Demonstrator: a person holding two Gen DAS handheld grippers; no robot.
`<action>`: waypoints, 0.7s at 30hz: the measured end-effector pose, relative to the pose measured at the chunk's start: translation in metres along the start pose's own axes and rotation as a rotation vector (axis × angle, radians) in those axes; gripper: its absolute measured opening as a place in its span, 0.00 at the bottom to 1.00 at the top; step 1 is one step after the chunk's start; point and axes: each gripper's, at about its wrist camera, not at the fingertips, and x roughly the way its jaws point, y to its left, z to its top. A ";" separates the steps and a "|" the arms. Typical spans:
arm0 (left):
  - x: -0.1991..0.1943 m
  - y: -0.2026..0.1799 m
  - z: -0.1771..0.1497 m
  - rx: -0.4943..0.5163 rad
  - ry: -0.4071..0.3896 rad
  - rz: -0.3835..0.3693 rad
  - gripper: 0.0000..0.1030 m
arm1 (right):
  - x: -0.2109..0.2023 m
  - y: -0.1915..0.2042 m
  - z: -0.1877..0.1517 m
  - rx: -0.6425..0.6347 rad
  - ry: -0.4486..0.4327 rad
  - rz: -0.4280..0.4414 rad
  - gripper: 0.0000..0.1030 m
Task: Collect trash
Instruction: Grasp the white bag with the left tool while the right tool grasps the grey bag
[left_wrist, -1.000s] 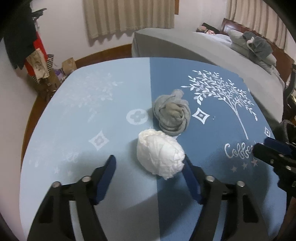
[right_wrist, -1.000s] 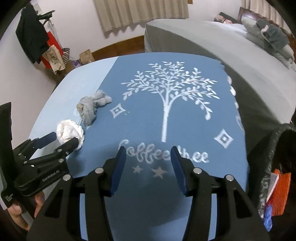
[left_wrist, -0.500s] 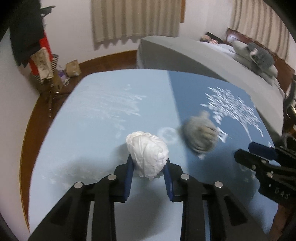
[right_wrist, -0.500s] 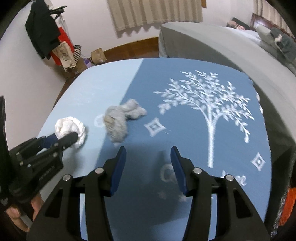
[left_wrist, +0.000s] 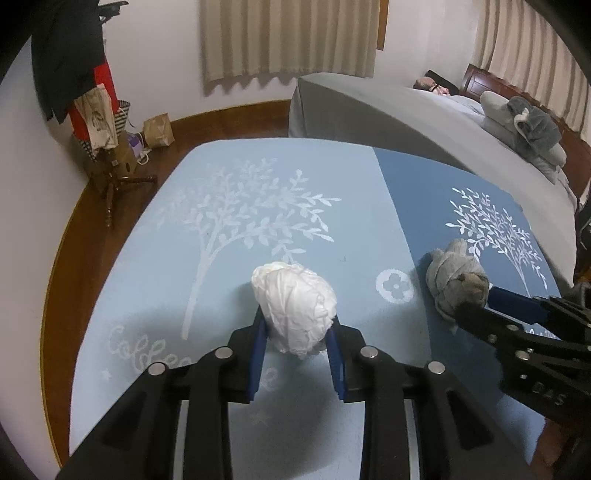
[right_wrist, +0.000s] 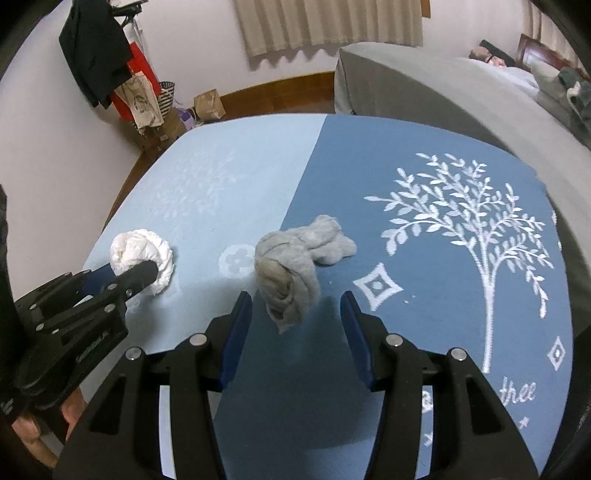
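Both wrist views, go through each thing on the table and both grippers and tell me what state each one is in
white paper wad: crumpled, gripped between blue pads.
left gripper: shut on the white paper wad.
grey crumpled wad: lying loose on the tablecloth, ungripped.
right gripper: open, jaws just closing, either side of the grey crumpled wad, pads apart from it.
tablecloth: spread flat, two-tone blue.

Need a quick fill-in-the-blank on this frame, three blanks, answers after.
1. The left gripper is shut on the ____ paper wad.
2. The grey cloth bundle lies on the ____ blue half of the tablecloth.
3. The right gripper is ____, its pads clear of the bundle.

Answers: white; darker; open
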 end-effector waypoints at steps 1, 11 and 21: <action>0.000 0.000 -0.001 -0.001 0.002 0.001 0.29 | 0.003 0.001 0.001 -0.001 0.007 0.004 0.35; -0.019 -0.006 0.000 0.006 -0.006 0.013 0.29 | -0.016 0.004 0.002 -0.019 0.004 0.041 0.20; -0.061 -0.045 -0.008 0.008 -0.021 0.012 0.29 | -0.063 -0.017 -0.016 0.014 -0.028 0.034 0.19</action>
